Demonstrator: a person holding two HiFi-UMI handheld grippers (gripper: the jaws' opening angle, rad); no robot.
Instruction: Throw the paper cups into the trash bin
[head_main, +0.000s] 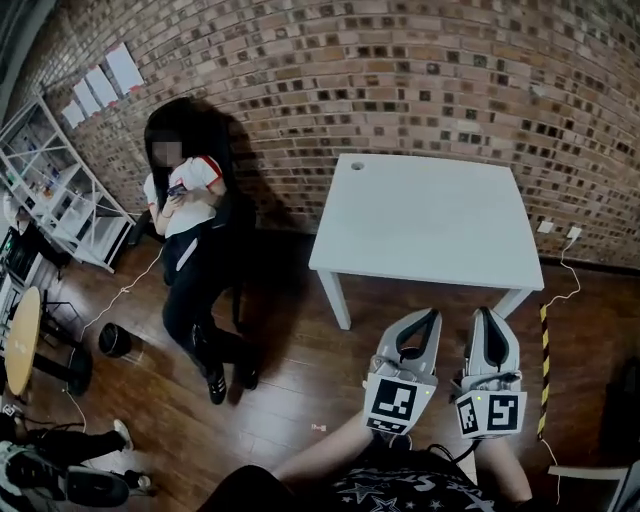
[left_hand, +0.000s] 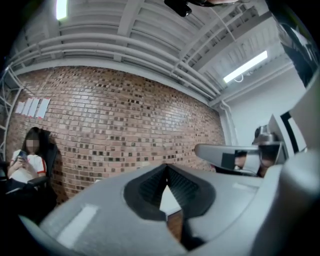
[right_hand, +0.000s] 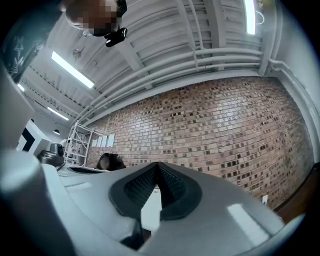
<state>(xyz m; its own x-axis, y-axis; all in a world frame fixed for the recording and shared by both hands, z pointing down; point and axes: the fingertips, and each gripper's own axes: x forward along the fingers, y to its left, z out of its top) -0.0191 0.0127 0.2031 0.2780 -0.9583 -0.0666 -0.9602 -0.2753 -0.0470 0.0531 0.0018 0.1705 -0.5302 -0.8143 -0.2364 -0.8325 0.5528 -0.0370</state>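
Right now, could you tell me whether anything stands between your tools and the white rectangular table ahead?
Nothing visible does: the left tool and right tool, both shut, point at the white rectangular table across open brown wooden floor. No paper cup shows anywhere.

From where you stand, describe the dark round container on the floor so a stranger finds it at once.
Start at the brick wall, then the seated person in front of it. Left of their legs in the head view, on the wooden floor, stands the container: low, round and black, unlike the white shelving nearby.
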